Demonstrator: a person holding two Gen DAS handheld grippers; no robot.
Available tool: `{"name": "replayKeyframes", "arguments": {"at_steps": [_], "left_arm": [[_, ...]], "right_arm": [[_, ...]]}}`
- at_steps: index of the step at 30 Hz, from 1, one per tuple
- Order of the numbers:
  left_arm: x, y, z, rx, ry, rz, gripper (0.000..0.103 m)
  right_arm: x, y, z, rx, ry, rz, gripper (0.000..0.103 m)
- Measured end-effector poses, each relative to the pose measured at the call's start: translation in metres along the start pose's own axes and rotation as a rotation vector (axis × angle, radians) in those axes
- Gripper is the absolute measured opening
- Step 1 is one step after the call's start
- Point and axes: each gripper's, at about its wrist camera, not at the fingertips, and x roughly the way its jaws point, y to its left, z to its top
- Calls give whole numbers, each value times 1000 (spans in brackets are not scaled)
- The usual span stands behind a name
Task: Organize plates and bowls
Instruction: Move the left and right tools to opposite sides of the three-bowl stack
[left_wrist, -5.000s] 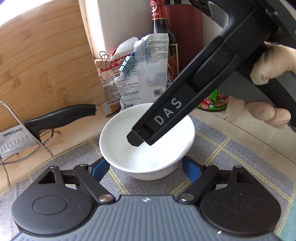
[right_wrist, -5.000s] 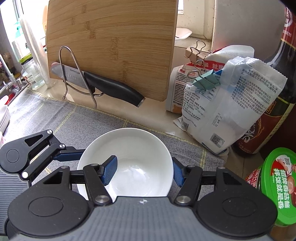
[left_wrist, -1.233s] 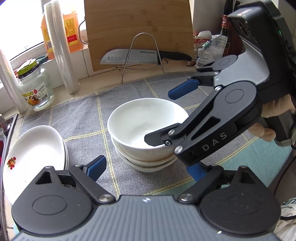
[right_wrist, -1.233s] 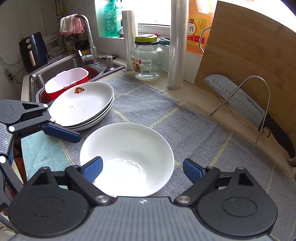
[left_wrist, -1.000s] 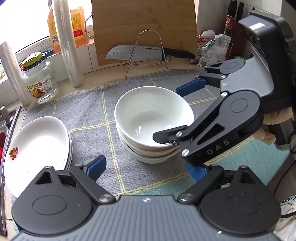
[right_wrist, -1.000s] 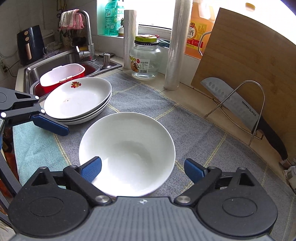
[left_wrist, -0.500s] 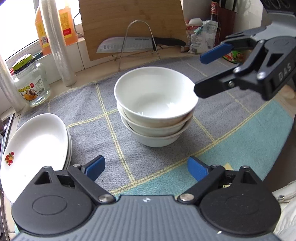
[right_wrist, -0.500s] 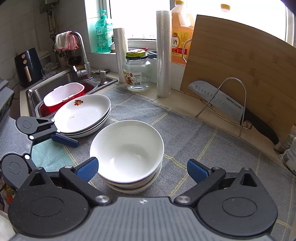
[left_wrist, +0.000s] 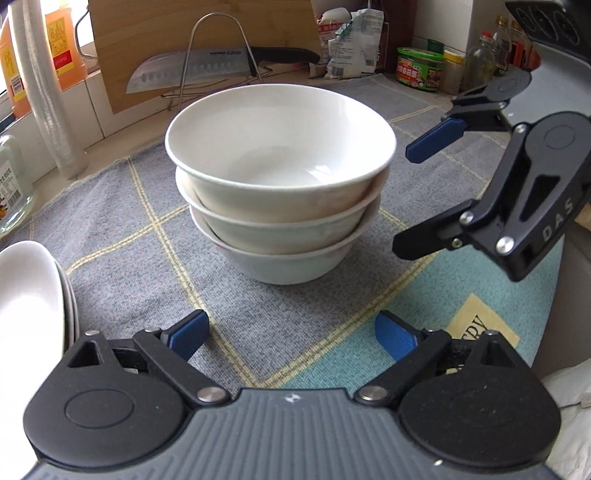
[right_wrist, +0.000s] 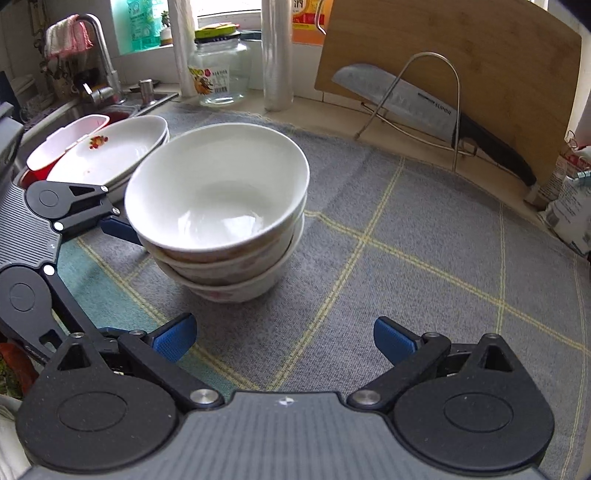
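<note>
Three white bowls (left_wrist: 280, 177) stand nested in a stack on the grey checked mat (left_wrist: 122, 236). My left gripper (left_wrist: 291, 336) sits low on the near side of the stack, its jaws opening, with only mat between them. My right gripper (left_wrist: 413, 199) hovers to the right of the stack, open and apart from it. In the right wrist view the bowl stack (right_wrist: 221, 206) is ahead and left of my right gripper (right_wrist: 283, 339), with my left gripper (right_wrist: 110, 277) beyond it. A stack of white plates (right_wrist: 110, 155) lies to the left by the sink.
A knife (left_wrist: 207, 66) rests on a wire rack against a wooden cutting board (right_wrist: 461, 59) at the back. A glass jar (right_wrist: 219, 70), film rolls, food packets (left_wrist: 347, 44) and a green tin (left_wrist: 419, 68) line the wall. A sink (right_wrist: 92, 107) holds a red-and-white tub.
The right gripper has let go of the top bowl, now resting on the stack, and drawn back to the right. The left gripper has sunk lower. Both jaws stand wider.
</note>
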Motion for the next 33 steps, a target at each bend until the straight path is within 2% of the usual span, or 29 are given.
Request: {"name": "replayKeyframes", "arguments": {"at_steps": [2, 6, 10, 16, 23, 33], "left_arm": [[1, 1, 0, 0, 0, -3, 102], [2, 1, 1, -2, -15, -5, 102], [2, 0, -2, -16, -42, 7, 103], [2, -1, 0, -46, -30, 29, 103], [3, -2, 1, -72, -28, 55, 103], [3, 6, -3, 4, -72, -7, 103]], "right_arm": [[8, 0, -2, 5, 19, -16, 103], [21, -5, 2, -4, 40, -9, 103], [36, -12, 4, -27, 57, 31, 103], [40, -15, 2, -129, 10, 72, 103], [38, -18, -9, -154, -72, 97, 103], [36, -17, -15, -124, -104, 78, 103]]}}
